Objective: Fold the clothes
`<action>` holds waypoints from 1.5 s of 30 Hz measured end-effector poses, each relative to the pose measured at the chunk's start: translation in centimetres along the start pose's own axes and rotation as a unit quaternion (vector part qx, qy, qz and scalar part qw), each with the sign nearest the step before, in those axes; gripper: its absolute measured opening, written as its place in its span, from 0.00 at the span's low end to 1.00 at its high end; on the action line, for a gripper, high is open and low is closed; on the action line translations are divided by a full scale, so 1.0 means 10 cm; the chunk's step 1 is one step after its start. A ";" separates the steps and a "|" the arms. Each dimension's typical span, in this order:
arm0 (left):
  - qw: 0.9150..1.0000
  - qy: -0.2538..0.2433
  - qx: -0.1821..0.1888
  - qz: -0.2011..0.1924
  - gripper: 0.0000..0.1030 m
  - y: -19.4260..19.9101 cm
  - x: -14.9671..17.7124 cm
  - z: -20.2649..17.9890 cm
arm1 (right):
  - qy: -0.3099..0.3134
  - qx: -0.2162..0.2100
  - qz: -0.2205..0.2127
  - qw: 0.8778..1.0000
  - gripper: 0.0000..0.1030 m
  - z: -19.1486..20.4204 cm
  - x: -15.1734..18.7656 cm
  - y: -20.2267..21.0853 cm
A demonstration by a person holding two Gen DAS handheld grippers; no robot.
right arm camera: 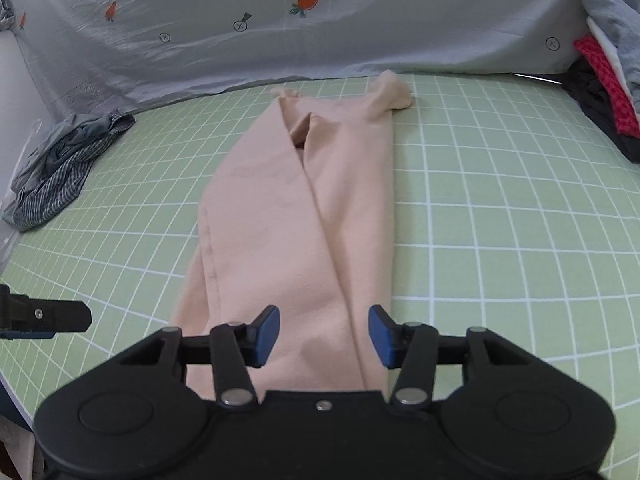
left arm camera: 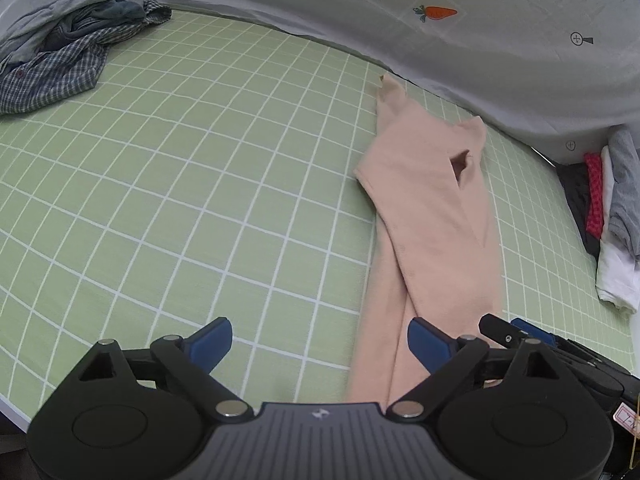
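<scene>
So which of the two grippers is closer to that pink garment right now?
Right. The right gripper hangs open directly over the pink garment; the left gripper, also open, sits mostly over the bare green sheet beside it.

A peach-pink garment [right arm camera: 288,216] lies flat on the green checked bedsheet [right arm camera: 500,220], folded lengthwise into a long narrow strip with its two side flaps overlapping down the middle. Its far end reaches nearly to the grey printed cloth [right arm camera: 320,32], one corner there bunched up.

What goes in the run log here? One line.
phase: mid-fold | peach knit garment folded lengthwise on green grid sheet | left gripper open | right gripper open
</scene>
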State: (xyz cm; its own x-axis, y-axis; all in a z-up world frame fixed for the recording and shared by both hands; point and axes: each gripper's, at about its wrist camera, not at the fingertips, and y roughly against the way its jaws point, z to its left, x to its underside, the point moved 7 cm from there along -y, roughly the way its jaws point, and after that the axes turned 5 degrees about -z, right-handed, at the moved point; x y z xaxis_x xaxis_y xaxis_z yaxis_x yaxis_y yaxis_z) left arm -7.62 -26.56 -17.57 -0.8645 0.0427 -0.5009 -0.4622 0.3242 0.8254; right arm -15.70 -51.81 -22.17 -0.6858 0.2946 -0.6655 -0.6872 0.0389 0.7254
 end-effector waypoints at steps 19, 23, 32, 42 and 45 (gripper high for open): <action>0.998 -0.028 0.052 0.029 0.94 -0.09 -0.11 0.12 | -0.040 0.021 -0.010 0.999 0.04 0.09 0.19 0.19; 0.996 -0.048 0.069 0.038 0.94 -0.11 -0.07 0.02 | -0.037 0.031 -0.012 0.999 0.04 0.11 0.29 0.32; 0.990 -0.081 0.090 0.070 0.94 -0.15 0.21 -0.14 | -0.062 0.055 0.000 0.997 0.04 0.10 0.59 0.55; 0.986 -0.094 0.092 0.100 0.94 -0.19 0.49 -0.25 | -0.070 0.059 0.030 0.995 0.04 0.03 0.89 0.63; 0.986 -0.094 0.089 0.103 0.94 -0.18 0.55 -0.26 | -0.068 0.052 0.036 0.996 0.04 0.02 0.91 0.60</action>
State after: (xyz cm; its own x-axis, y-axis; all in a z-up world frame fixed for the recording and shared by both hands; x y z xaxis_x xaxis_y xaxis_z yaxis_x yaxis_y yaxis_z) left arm -12.03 -29.33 -21.09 -0.8761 0.2945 -0.3817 -0.2249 0.4505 0.8640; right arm -25.99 -48.70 -23.82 -0.6883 0.4272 -0.5863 -0.6044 0.1093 0.7892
